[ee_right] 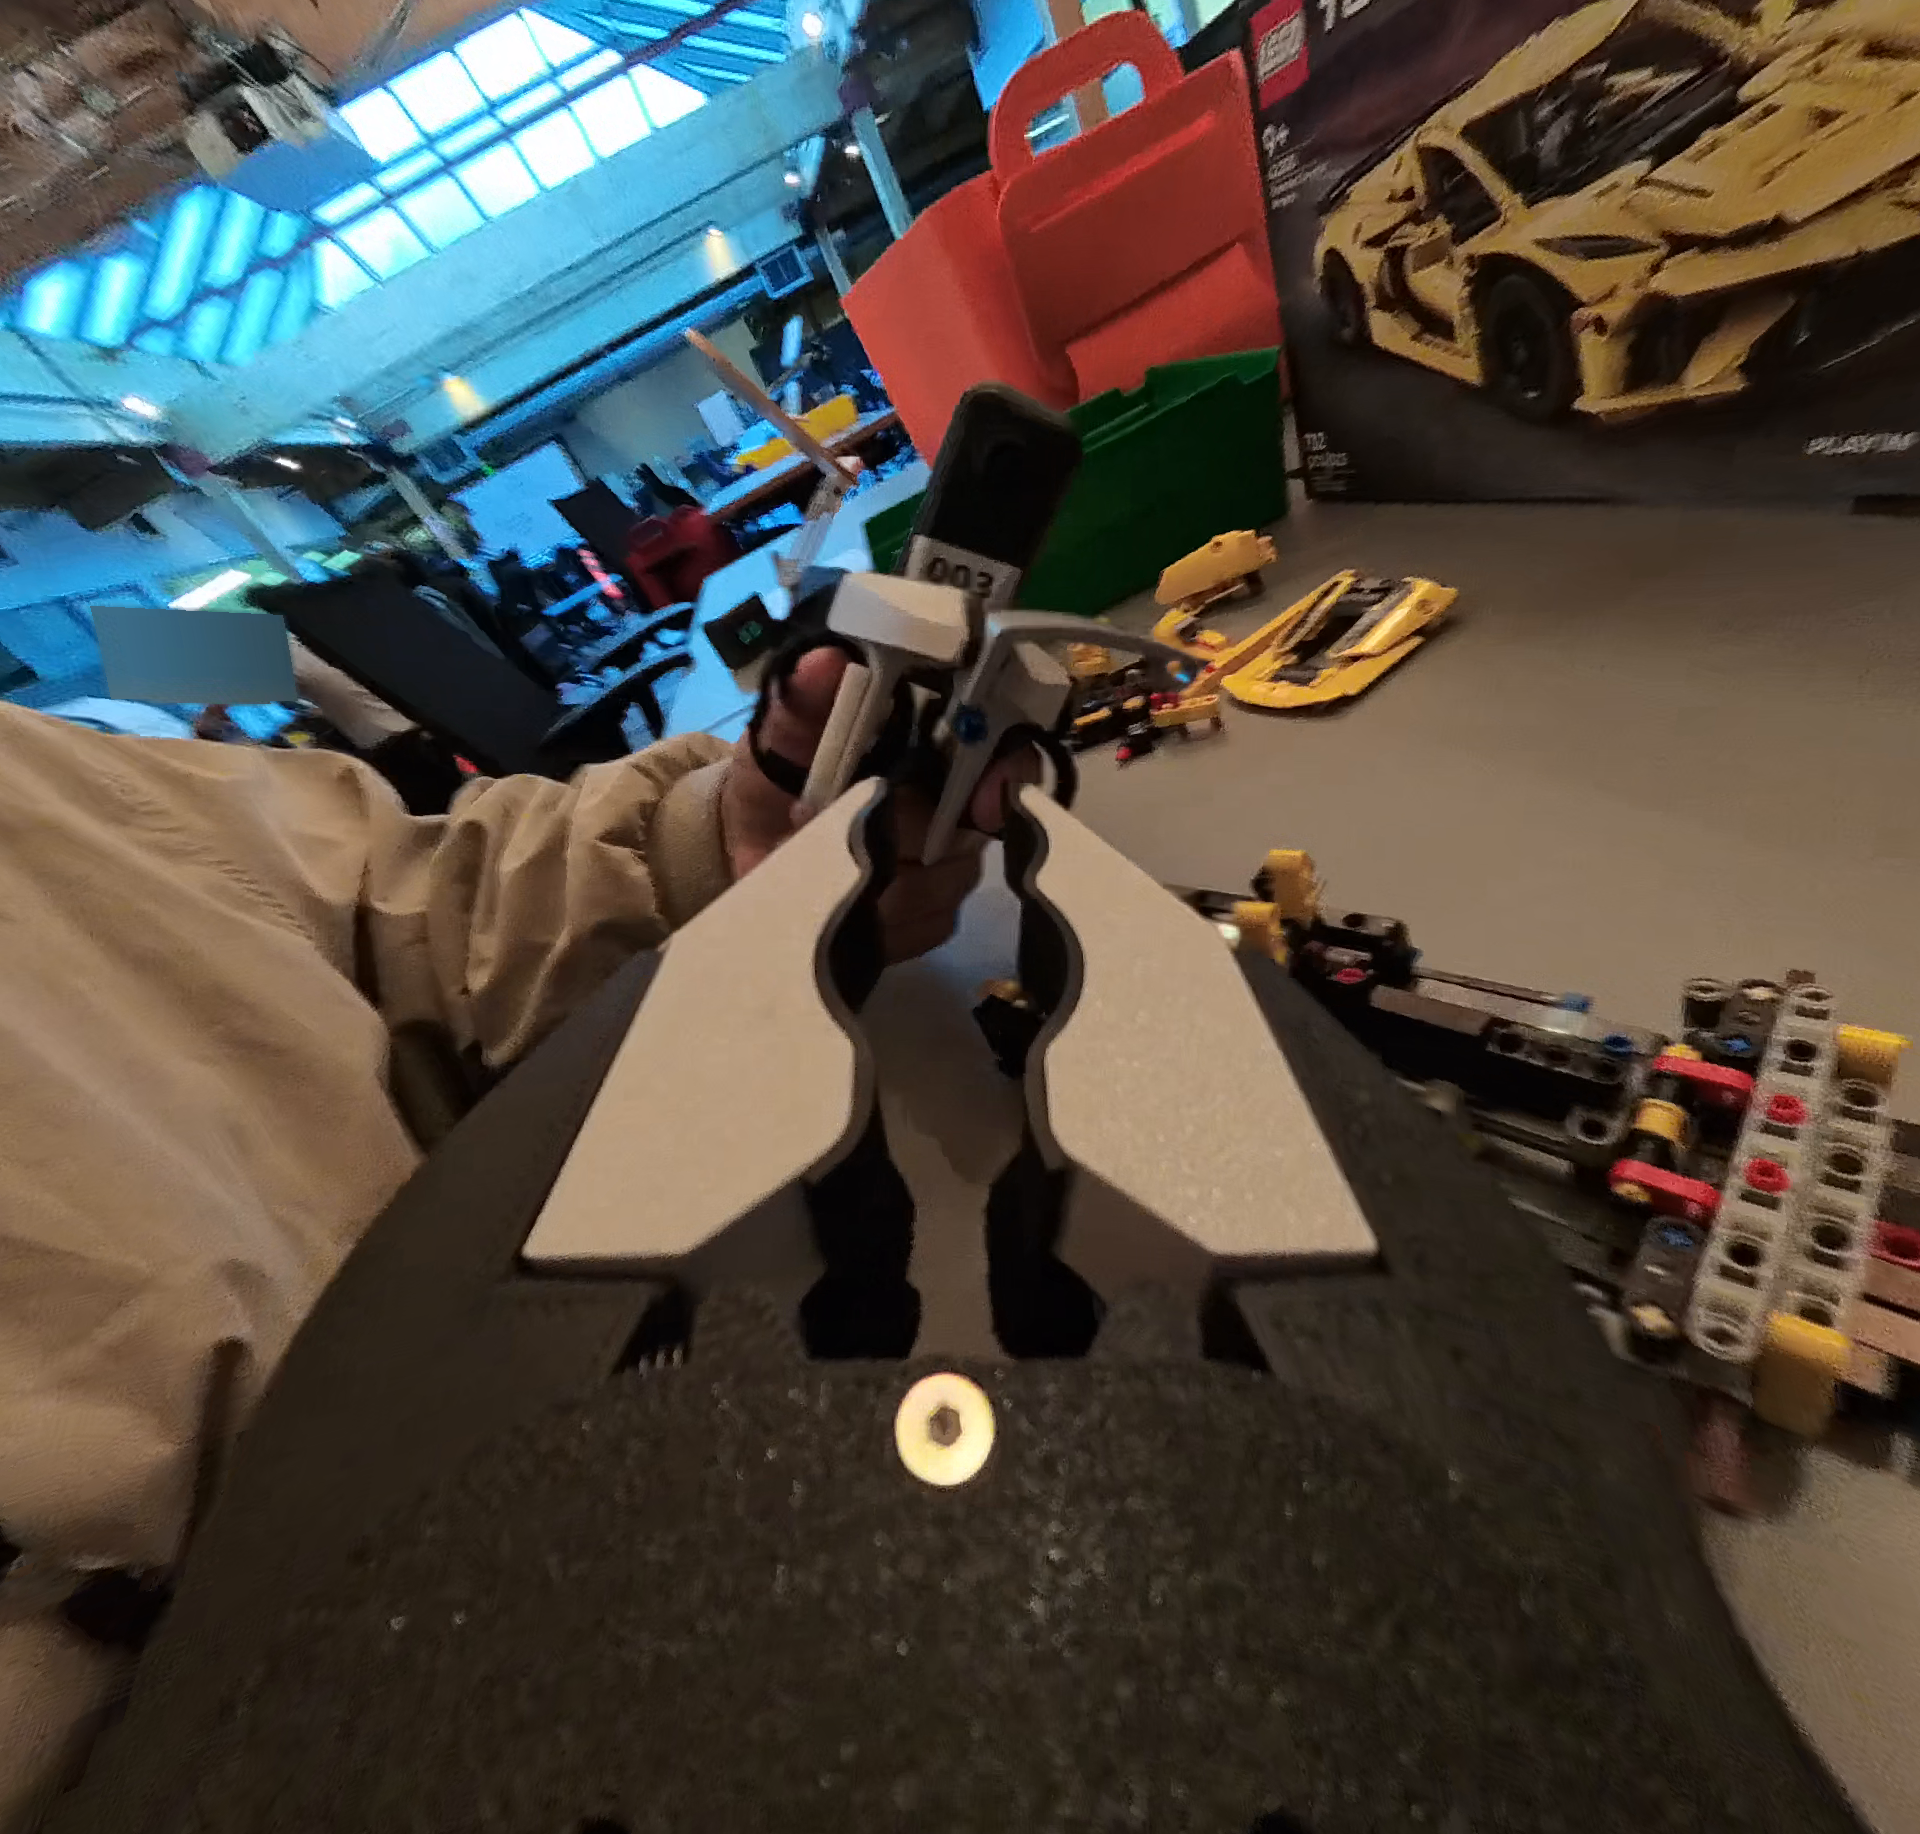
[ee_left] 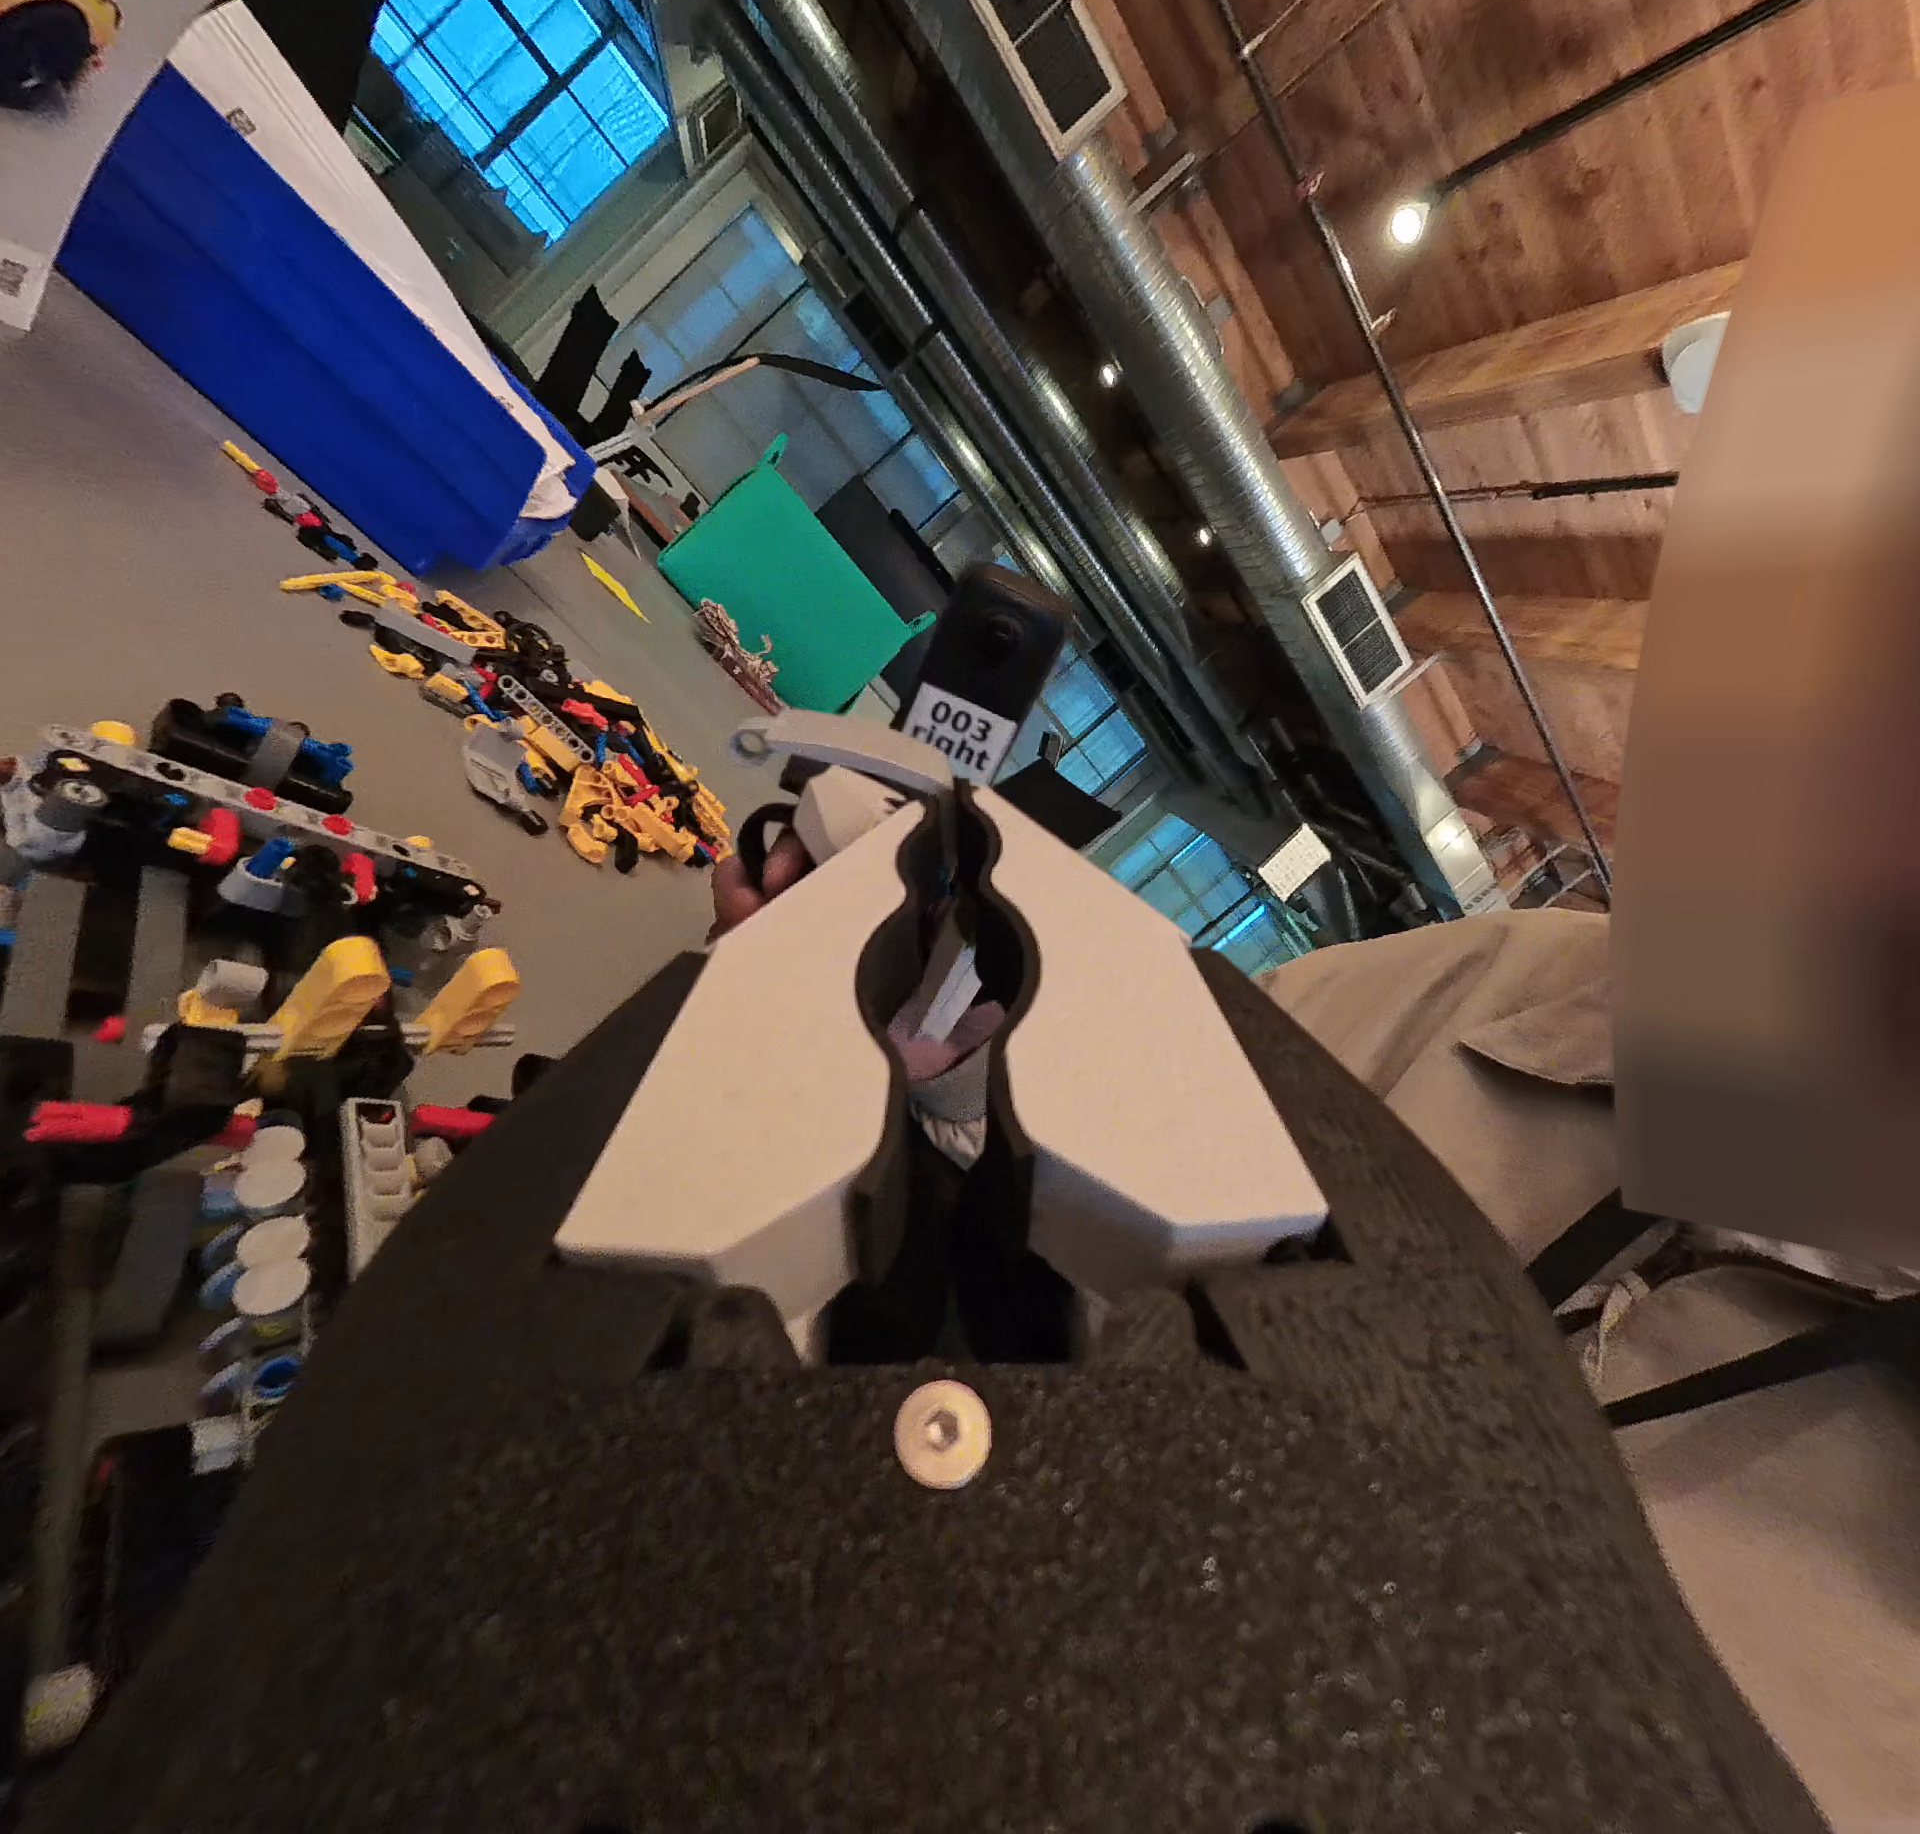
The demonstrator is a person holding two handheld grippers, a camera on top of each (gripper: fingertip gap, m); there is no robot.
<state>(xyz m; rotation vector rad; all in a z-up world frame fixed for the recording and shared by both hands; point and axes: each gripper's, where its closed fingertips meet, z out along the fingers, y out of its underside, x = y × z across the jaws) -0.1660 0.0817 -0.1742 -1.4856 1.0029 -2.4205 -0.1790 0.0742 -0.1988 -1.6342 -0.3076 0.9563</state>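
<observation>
Only from the right wrist shows the gaping, empty right claw [ee_right: 951, 797]; left claw [ee_left: 956, 797] pinched closed.

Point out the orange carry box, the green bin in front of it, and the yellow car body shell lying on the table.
orange carry box [ee_right: 1101, 257], right wrist view, on its front flap.
green bin [ee_right: 1184, 475], right wrist view, on its side wall.
yellow car body shell [ee_right: 1340, 631], right wrist view, on its upper panel.
</observation>
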